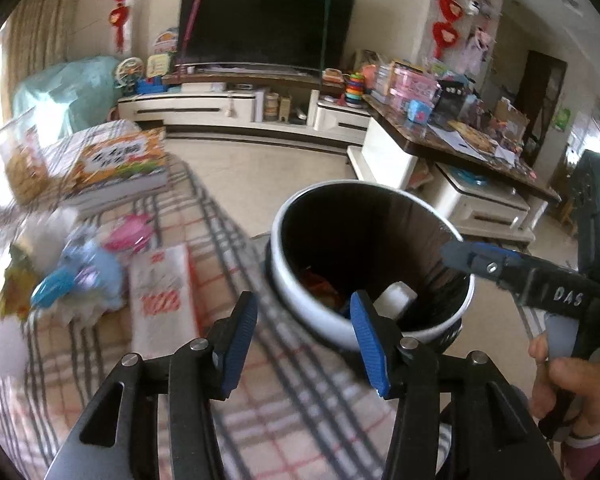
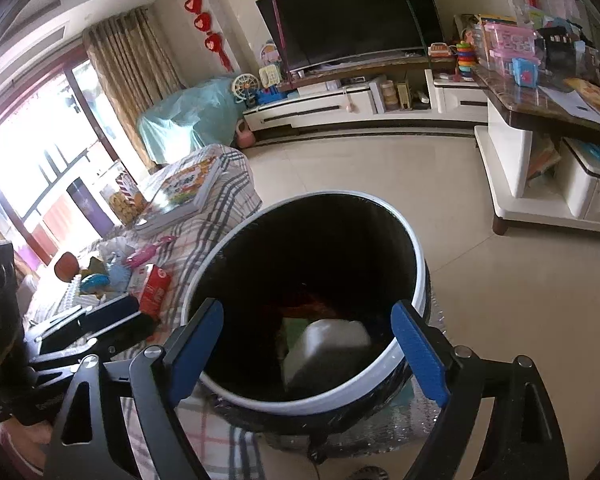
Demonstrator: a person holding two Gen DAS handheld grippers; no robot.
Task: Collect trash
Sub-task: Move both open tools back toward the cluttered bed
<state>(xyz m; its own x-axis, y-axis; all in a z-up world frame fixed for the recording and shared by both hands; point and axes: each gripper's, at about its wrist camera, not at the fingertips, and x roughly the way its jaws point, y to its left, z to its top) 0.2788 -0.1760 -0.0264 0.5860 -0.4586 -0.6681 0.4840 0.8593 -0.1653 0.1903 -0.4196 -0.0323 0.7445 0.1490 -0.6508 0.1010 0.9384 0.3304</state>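
Note:
A round trash bin, white-rimmed and black inside, stands beside a plaid-covered table. At its bottom lie a white block and orange wrappers. My right gripper hangs over the bin's mouth, open wide with nothing between its pads. My left gripper is open and empty at the bin's near-left rim, above the plaid cloth. In the left wrist view the right gripper reaches over the bin's right rim. Loose litter lies on the table: a red-and-white packet, blue-and-white scraps and a yellow wrapper.
A picture book and a pink item also lie on the table. Beyond the tiled floor are a TV unit and a cluttered coffee table. A hand grips the right gripper's handle.

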